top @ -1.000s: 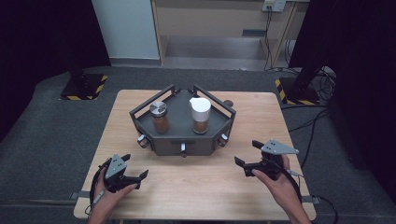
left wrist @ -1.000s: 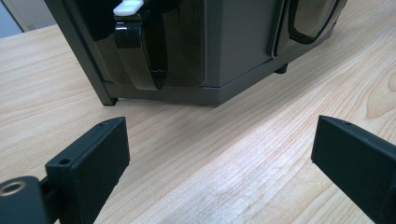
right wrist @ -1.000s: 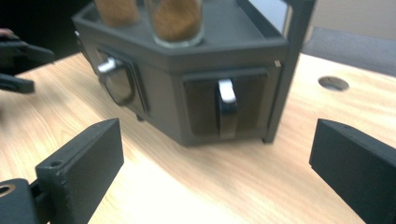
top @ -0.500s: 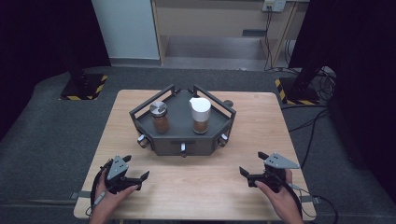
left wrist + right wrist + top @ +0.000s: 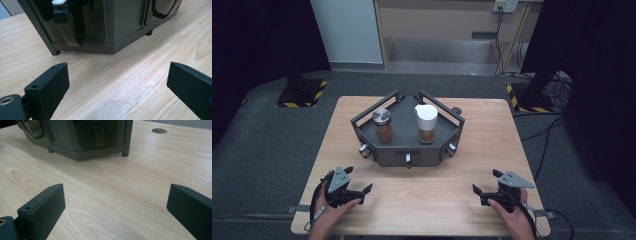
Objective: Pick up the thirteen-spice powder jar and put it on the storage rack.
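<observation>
A dark grey hexagonal rack (image 5: 388, 156) stands at the middle of the wooden table (image 5: 427, 200). On it stand a brown-filled jar with a silver lid (image 5: 382, 125) and a brown-filled jar with a white lid (image 5: 427, 121). My left gripper (image 5: 358, 181) rests low at the table's front left, open and empty, its jaws wide apart and pointing at the rack's base (image 5: 110, 32). My right gripper (image 5: 486, 181) sits at the front right, open and empty too, facing the rack's lower corner (image 5: 82, 142).
Small knobs (image 5: 408, 159) stick out of the rack's front faces. Bare wood lies between the two grippers. A round metal disc (image 5: 159, 130) is set into the tabletop beyond the rack. Black stands with yellow-striped bases (image 5: 299, 92) flank the table on the floor.
My right gripper has drawn back toward the table's front edge and dropped lower. The left gripper has barely shifted.
</observation>
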Available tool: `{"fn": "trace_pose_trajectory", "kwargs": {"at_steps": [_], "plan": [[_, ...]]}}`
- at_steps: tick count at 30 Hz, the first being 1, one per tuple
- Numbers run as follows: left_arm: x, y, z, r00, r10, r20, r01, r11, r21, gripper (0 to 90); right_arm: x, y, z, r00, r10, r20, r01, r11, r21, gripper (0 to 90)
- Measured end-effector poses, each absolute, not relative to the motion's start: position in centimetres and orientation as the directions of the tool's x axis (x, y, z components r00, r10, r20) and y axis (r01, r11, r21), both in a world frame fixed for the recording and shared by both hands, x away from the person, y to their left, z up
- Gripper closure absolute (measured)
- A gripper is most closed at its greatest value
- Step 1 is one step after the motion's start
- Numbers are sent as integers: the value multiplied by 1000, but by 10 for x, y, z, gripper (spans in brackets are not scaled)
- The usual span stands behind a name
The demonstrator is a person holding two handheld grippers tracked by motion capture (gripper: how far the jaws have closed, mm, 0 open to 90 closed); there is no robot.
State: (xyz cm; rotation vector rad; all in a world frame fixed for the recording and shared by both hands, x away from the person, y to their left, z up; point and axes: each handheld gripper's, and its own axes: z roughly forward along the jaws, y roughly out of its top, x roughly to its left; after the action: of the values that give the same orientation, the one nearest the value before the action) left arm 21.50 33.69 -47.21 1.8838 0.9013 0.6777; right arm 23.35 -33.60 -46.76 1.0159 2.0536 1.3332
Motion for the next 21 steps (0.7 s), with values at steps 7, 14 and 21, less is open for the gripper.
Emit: {"fn": "trace_pose_trajectory", "kwargs": {"at_steps": [7, 14, 21], "plan": [[214, 336, -472, 582, 808, 89, 306, -319, 897, 38, 225, -339, -472, -575, 818, 15, 328, 214, 920, 26], [214, 339, -473, 577, 813, 80, 304, -304, 903, 38, 223, -340, -475, -564, 826, 28, 335, 197, 921, 26], [216, 338, -473, 581, 810, 82, 307, -311, 899, 38, 225, -340, -477, -566, 824, 31, 351, 207, 913, 26]]}}
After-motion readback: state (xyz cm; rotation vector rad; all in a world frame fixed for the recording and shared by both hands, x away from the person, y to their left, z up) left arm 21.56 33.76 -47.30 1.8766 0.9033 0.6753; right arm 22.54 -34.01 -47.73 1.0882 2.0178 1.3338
